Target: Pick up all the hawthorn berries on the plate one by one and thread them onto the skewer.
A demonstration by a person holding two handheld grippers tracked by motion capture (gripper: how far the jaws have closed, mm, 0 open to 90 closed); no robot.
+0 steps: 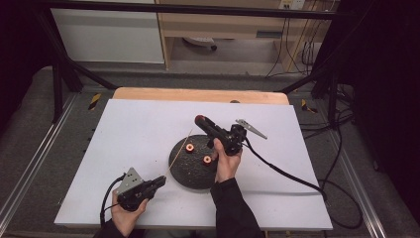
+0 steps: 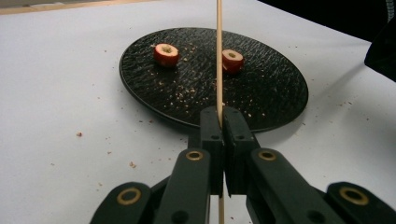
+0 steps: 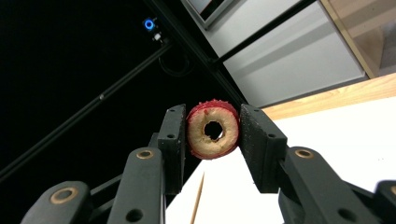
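A round black plate (image 1: 184,174) lies mid-table with two red-skinned ring slices (image 1: 189,148) (image 1: 207,159) on it. My left gripper (image 1: 161,181), at the table's front left, is shut on a thin wooden skewer (image 1: 179,152) that slants up over the plate's left side. In the left gripper view the skewer (image 2: 219,56) rises from the pinched jaws, with the plate (image 2: 275,88) and both slices (image 2: 166,54) (image 2: 232,60) beyond. My right gripper (image 1: 200,120) hovers above the plate's far edge, shut on a third ring slice (image 3: 213,130), whose centre hole faces its camera; the skewer tip (image 3: 198,198) shows below.
The white table top (image 1: 133,129) has bare room on the left and right. Crumbs are scattered around the plate (image 2: 112,140). The right gripper's cable (image 1: 282,171) trails across the table's right side. A wooden strip (image 1: 198,94) lines the far edge.
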